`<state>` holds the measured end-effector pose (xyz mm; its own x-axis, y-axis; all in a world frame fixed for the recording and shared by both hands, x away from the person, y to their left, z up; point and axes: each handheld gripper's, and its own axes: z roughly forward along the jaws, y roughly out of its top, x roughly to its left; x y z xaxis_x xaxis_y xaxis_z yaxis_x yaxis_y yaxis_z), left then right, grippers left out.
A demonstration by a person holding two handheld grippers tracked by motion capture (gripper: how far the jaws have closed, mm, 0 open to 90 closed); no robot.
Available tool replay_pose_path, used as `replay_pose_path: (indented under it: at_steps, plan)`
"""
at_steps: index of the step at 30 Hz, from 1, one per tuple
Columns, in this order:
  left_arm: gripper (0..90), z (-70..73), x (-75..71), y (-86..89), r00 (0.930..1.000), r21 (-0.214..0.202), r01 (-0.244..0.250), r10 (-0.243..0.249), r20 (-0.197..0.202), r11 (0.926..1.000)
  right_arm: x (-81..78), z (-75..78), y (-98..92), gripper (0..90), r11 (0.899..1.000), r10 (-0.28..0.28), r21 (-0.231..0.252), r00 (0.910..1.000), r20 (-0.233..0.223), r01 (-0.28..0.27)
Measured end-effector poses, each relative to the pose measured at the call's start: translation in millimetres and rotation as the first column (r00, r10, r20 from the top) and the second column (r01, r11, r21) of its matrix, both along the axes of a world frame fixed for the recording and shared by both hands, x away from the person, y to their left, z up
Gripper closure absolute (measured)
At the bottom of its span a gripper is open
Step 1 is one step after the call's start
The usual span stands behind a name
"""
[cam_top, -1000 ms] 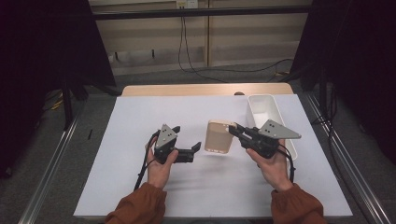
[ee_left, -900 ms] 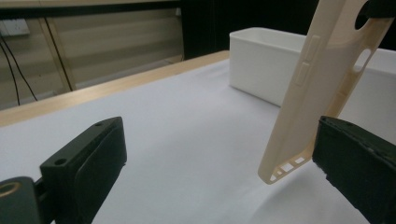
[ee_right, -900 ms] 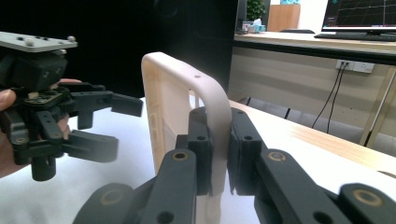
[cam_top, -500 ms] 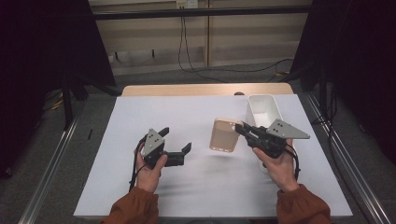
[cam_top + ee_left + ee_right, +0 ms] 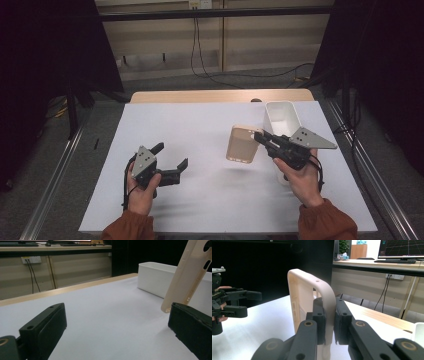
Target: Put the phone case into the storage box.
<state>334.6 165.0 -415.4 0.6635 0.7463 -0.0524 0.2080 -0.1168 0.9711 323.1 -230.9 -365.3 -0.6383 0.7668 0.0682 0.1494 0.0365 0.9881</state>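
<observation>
The right gripper (image 5: pixel 261 137) has its jaws clamped on one side wall of a beige phone case (image 5: pixel 243 144); in the right gripper view the two black jaws pinch the case's rim (image 5: pixel 329 315) between them, and the case stands up on edge ahead of them. In the high view the case hangs just above the table (image 5: pixel 200 130), right of its middle, with a faint shadow on the white sheet below it. The case's open side faces the camera in the high view, and a camera cutout shows at its top corner. In the left gripper view the case (image 5: pixel 190 272) slants across the upper right, with small holes along its edge.

The left gripper (image 5: pixel 172 161) rests low near the front left part of the table, jaws spread wide with bare white table between them; its two black jaws sit far apart at the bottom corners of the left gripper view.

A white bin (image 5: pixel 282 117) stands at the back right corner of the table, just behind the right gripper; what can be seen of its inside looks empty. Nothing lies between the two grippers.

No writing can be read on the case or bin. Cables (image 5: pixel 200 45) hang on the wall beyond the table
</observation>
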Motion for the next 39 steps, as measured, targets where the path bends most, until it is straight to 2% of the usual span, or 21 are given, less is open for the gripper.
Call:
replay_pose_path:
  at_steps: [12,13,15,21,26,35,38,39]
  plan:
    - [1.8,-1.8,-8.2,22.0,0.9992,-0.010,-0.040,0.040,-0.001,0.9991,2.0,17.3,-7.3,81.3,1.000,-0.015,0.004,0.9996,0.022,0.015]
    - [1.8,-2.3,-10.0,23.6,0.9993,-0.022,-0.036,0.036,-0.007,0.9991,2.7,19.1,-8.6,81.4,1.000,-0.019,0.007,0.9996,0.022,0.019]
    - [1.8,-3.6,-13.9,29.9,0.9989,-0.001,-0.047,0.047,0.004,0.9989,4.1,23.0,-10.9,81.4,1.000,-0.022,0.002,0.9994,0.026,0.022]
    - [1.4,-6.9,-17.1,43.3,0.9942,-0.035,-0.108,0.107,-0.008,0.9936,10.7,31.6,-18.0,81.3,0.999,-0.038,0.004,0.9985,0.038,0.038]
    - [1.5,-9.3,-17.2,43.9,0.9963,-0.018,-0.086,0.086,-0.004,0.9961,19.5,37.5,-25.2,81.4,0.998,-0.058,0.008,0.9974,0.043,0.058]
    - [1.4,-7.6,-20.4,51.1,0.9926,-0.031,-0.122,0.122,0.000,0.9921,29.7,47.0,-39.5,81.4,0.997,-0.080,0.012,0.9959,0.042,0.079]
    - [1.4,-9.3,-21.7,49.9,0.9934,-0.032,-0.115,0.115,-0.007,0.9929,31.8,52.4,-45.3,81.4,0.997,-0.081,0.015,0.9956,0.047,0.081]
    - [1.4,-9.4,-21.7,49.9,0.9938,-0.022,-0.111,0.111,-0.005,0.9936,32.3,54.6,-47.2,81.4,0.997,-0.082,0.012,0.9953,0.050,0.082]
